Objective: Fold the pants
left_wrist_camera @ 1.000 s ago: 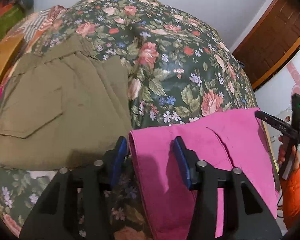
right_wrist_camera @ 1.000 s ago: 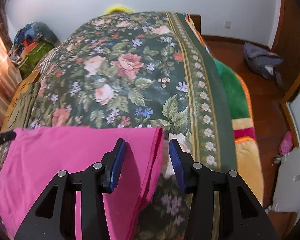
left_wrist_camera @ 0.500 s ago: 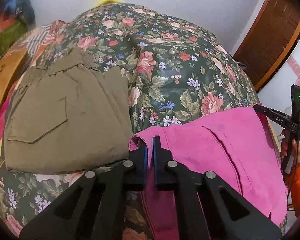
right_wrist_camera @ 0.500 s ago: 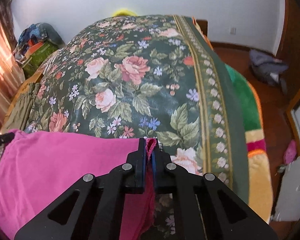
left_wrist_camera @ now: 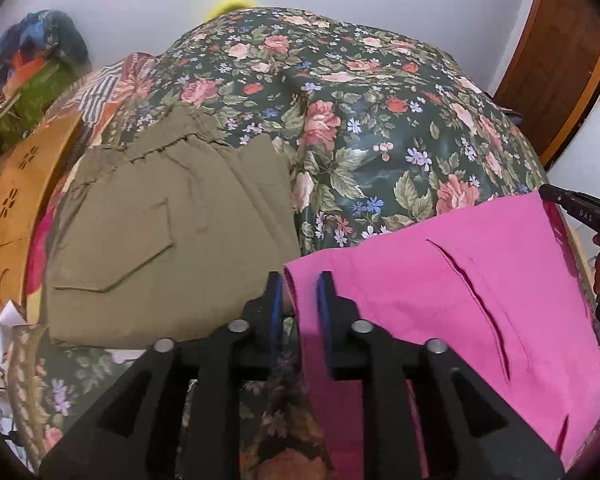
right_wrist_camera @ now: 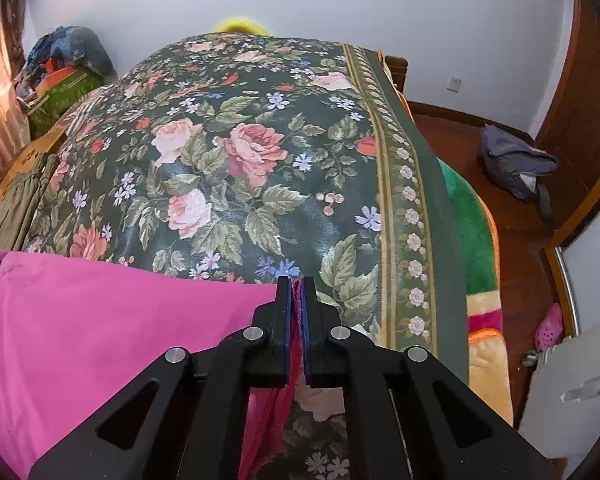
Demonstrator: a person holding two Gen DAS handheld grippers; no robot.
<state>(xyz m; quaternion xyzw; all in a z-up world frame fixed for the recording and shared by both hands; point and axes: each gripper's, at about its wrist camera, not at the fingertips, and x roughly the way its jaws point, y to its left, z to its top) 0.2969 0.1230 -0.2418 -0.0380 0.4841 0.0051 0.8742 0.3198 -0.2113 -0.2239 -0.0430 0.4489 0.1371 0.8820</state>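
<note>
Change: left gripper [left_wrist_camera: 299, 300] fingers, pressed together half a second ago, now spread astride the bright pink cotton pants [left_wrist_camera: 452, 280] corner
Right gripper [right_wrist_camera: 297, 308]: pinching the opposite corner (fabric between pads)
Pants: on floral-quilted bed [right_wrist_camera: 236, 152], beside folded olive pants [left_wrist_camera: 168, 232]

Olive pants [left_wrist_camera: 168, 240] crowd the left; floral bedspread [right_wrist_camera: 260, 168] beyond lies open.
</note>
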